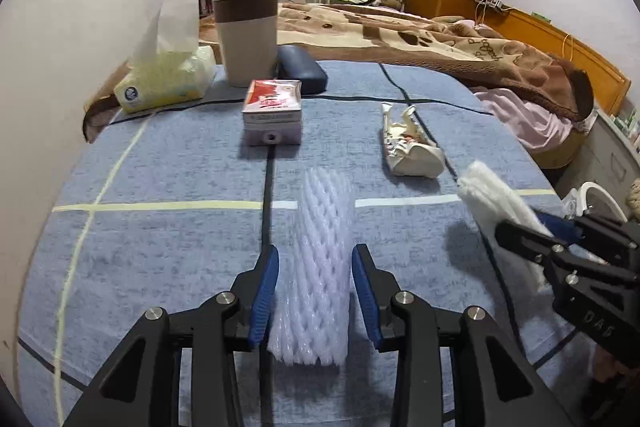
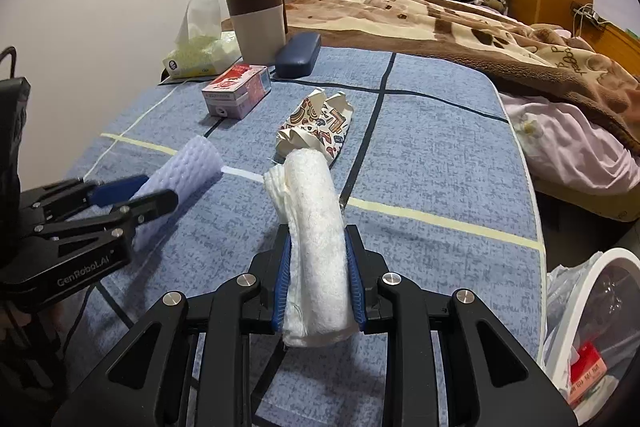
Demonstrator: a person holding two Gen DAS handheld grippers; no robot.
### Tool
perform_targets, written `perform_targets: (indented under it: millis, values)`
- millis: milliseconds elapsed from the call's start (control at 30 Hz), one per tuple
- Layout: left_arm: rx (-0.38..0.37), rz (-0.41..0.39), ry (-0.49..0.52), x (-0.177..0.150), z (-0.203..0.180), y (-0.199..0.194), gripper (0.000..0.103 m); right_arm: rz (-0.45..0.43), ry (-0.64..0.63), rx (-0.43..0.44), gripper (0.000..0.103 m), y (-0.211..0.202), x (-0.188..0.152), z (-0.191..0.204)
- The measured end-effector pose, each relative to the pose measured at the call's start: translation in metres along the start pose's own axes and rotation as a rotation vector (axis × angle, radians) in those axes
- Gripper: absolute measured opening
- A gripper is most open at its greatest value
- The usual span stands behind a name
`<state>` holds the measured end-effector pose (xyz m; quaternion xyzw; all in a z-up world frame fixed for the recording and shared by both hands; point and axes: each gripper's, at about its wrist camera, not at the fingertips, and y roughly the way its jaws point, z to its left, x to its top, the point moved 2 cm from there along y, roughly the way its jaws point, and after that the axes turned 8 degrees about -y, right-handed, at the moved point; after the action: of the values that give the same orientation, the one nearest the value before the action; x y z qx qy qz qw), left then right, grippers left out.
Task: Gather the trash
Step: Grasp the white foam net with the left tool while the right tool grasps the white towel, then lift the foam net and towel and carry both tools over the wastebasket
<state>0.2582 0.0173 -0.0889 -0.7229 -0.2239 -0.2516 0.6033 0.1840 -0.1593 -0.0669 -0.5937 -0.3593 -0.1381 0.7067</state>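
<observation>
- Left gripper [image 1: 314, 291] low over the blue checked tabletop [image 1: 160, 247], jaws around a white foam net sleeve [image 1: 320, 267]; left blue pad against the sleeve's side, right pad just beside it with a thin gap showing, so a firm clamp cannot be told.
- Foam net sleeve lying lengthwise between the jaws, far end reaching towards the pale stripe across the cloth.
- Right gripper [image 2: 319, 275] clamped on a rolled white tissue wad [image 2: 316, 227], both blue pads pressed into its sides, the wad lifted clear of the cloth and sticking out ahead of the jaws.
- Crumpled printed paper cup [image 2: 316, 131] lying on the tabletop just beyond the wad, apart from both grippers.
- Small red-and-white carton [image 1: 273, 111] farther back, near a tall beige and brown tumbler [image 1: 248, 31], a dark blue case [image 1: 302, 69] and a tissue pack [image 1: 168, 79].
- White-rimmed bin [image 2: 592, 307] with a clear bag at the tabletop's right edge, a red packet inside.
- Bed with a brown blanket [image 1: 440, 39] behind the tabletop.
</observation>
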Motion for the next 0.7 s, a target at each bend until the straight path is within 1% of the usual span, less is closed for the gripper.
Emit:
perform_targets:
  millis: [133,200,267,333,367,433,467,700]
  values:
    - [0.012,0.026,-0.006,0.003,0.0,0.009,0.04,-0.001,0.01,0.008,0.026,0.0,0.0,-0.002]
    - [0.021,0.039,-0.005,0.003,0.0,0.015,0.045,-0.005,0.009,0.009,0.026,0.0,0.001,-0.002]
    - [0.035,0.05,-0.01,0.003,0.001,0.02,0.045,-0.008,0.01,0.008,0.026,0.0,0.001,-0.003]
    - [0.03,0.056,-0.016,0.004,0.001,0.024,0.045,-0.009,0.01,0.007,0.026,-0.001,0.0,-0.003]
    - [0.029,0.055,-0.016,0.005,0.0,0.023,0.044,-0.008,0.009,0.006,0.026,-0.001,0.0,-0.003]
    - [0.022,0.052,-0.01,0.004,-0.001,0.022,0.031,-0.008,0.009,0.002,0.026,-0.002,-0.001,-0.003]
    - [0.019,0.053,-0.011,0.004,-0.001,0.02,0.029,-0.01,0.012,0.0,0.026,-0.002,-0.001,-0.003]
    - [-0.009,-0.012,-0.018,0.004,-0.008,-0.006,0.029,-0.051,0.04,-0.012,0.026,-0.019,-0.002,-0.009]
